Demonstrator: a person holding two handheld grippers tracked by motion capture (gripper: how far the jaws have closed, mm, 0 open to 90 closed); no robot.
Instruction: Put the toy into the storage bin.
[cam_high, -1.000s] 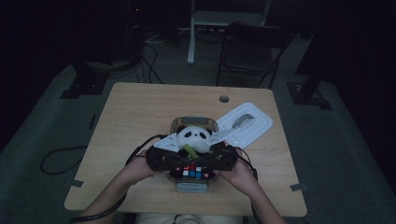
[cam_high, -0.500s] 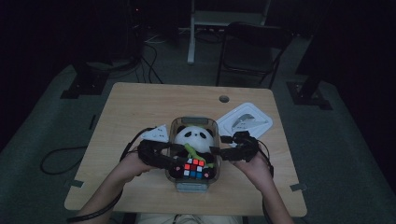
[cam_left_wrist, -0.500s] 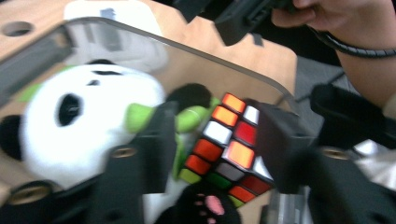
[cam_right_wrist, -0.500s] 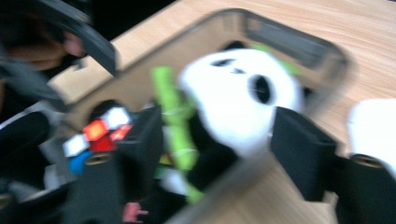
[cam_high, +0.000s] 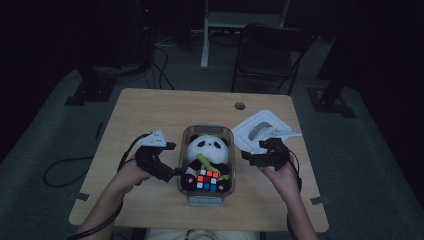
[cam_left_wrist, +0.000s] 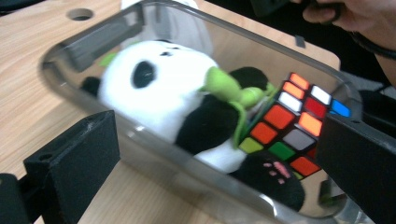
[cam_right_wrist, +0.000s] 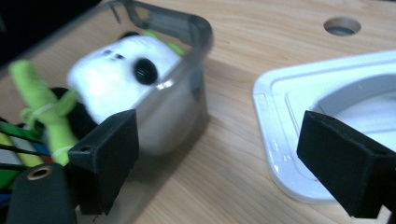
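Beside clear box: L gripper & R gripper jaws just opened wide, empty, backed off; panda + cube inside, lid next.

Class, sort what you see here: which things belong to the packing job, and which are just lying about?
Job:
clear box
toy panda
puzzle cube
white lid
left gripper
right gripper

Lying about:
chair
floor cables

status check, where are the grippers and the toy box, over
Left gripper and right gripper both open, jaws just opened, nothing between them. Clear box between them, panda and cube inside. White lid lies off, by right gripper.
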